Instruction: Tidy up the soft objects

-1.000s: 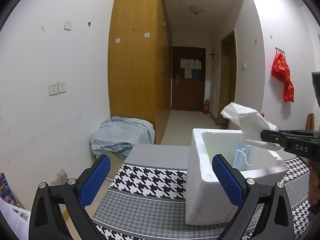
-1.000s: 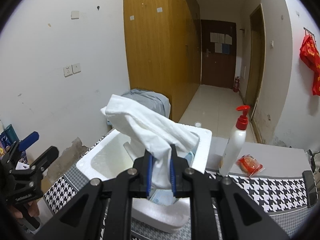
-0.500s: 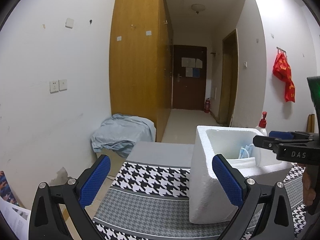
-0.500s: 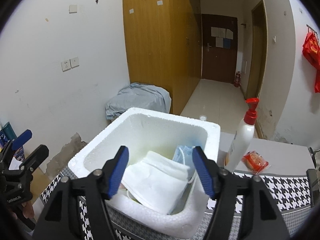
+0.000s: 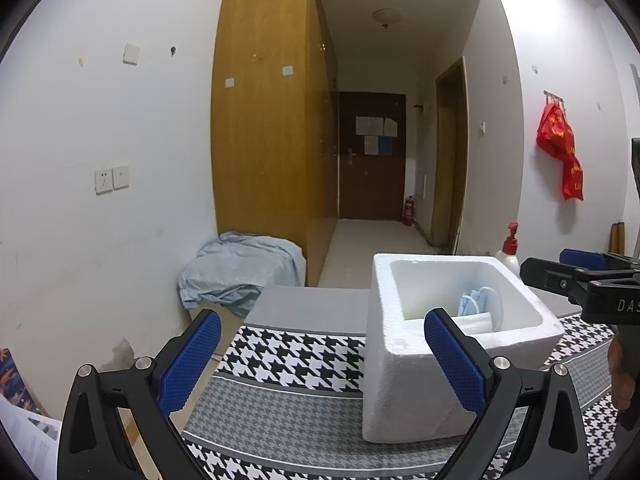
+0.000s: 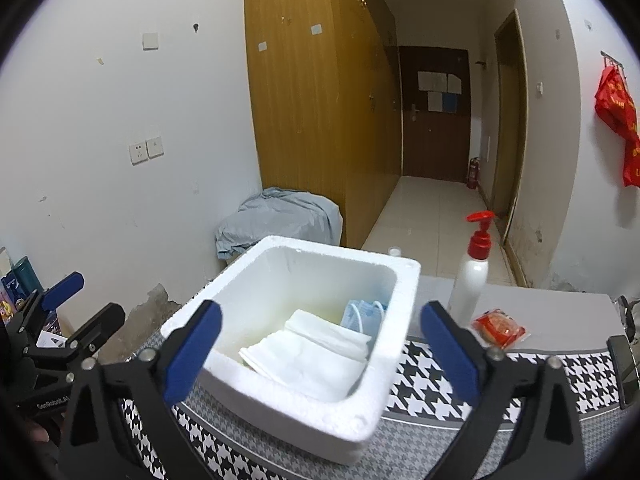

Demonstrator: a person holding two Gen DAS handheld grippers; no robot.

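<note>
Right wrist view: houndstooth tablecloth (image 6: 424,396) under foam box (image 6: 372,412), white-walled corridor beyond, both grippers' jaws released.

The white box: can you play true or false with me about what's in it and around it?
1. The white box holds a white towel. True.
2. A blue mask is in the box too. True.
3. The right tool is squeezing the towel. False: it is open and holds nothing.
4. The pump bottle has a green top. False: red.
5. The left tool is shut. False: open.
</note>
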